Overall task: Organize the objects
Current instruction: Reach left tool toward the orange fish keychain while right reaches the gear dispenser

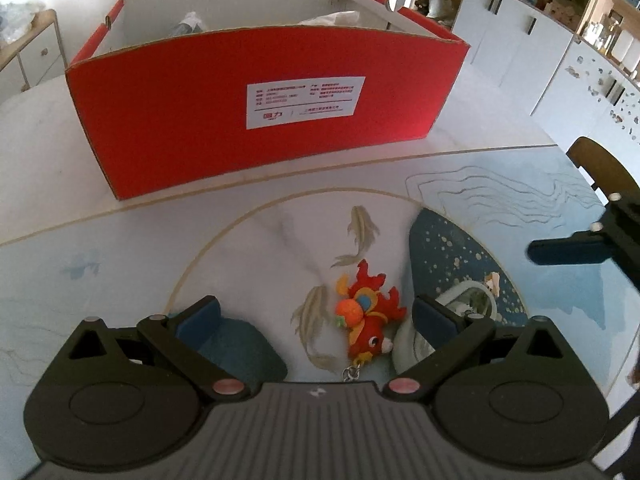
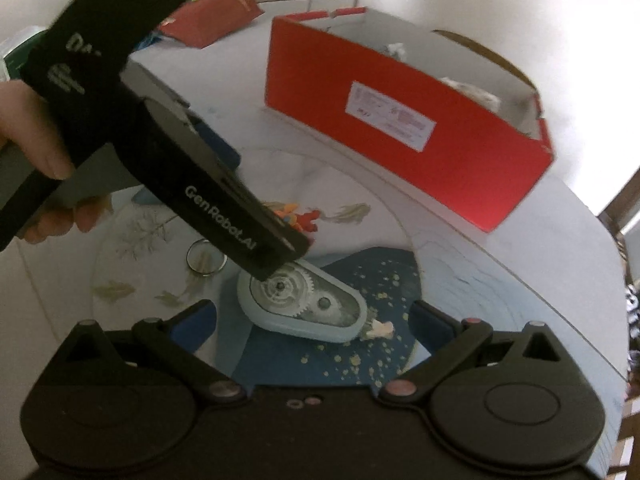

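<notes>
Red plush keychain is seen on the bench, dead ahead between the wide-open, empty left tongs, long axis pointing toward them; right tongs, open too, straddle the tape dispenser.

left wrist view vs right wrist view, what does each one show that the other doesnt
Only the left wrist view shows the white cabinets and the plush's metal key chain. Only the right wrist view shows the small clear glass ring, a second red box farther back, and the person's hand holding the left gripper. Both show the open red cardboard box, red plush fish toy and pale blue correction tape dispenser. Both grippers, including the right gripper, are open.
</notes>
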Available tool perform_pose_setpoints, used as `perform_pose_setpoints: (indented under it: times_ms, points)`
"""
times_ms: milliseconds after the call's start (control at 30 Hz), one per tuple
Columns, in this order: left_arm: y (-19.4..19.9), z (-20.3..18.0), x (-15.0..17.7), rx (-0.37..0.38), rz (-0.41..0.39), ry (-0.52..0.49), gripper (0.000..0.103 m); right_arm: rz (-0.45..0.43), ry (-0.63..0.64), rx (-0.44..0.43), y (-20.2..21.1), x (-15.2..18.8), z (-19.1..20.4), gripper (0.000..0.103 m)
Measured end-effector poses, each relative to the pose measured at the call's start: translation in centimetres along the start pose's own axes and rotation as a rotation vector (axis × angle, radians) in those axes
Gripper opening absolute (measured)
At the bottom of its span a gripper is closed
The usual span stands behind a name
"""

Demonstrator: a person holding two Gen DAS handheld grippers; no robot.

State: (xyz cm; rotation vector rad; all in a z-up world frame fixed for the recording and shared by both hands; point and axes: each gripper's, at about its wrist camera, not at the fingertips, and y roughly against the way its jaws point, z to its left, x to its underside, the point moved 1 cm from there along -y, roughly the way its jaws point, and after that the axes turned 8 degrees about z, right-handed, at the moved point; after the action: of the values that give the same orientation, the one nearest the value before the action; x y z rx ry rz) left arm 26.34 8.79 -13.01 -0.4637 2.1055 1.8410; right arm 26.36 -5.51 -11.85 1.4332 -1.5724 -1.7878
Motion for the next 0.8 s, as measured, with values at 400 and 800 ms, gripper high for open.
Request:
perform_pose_setpoints:
  times_ms: [400, 800]
  points:
    - [0.0, -1.1, 0.7, -0.002, -0.035, 0.027, 0.102, 0.006, 0.079, -0.103, -2.7, -0.7, -1.1, 0.095]
    - [0.6, -2.5, 0.5, 0.062, -0.033, 0.027, 0.068, -0.003, 0.057, -0.197, -2.4, -0.3, -2.0, 0.078]
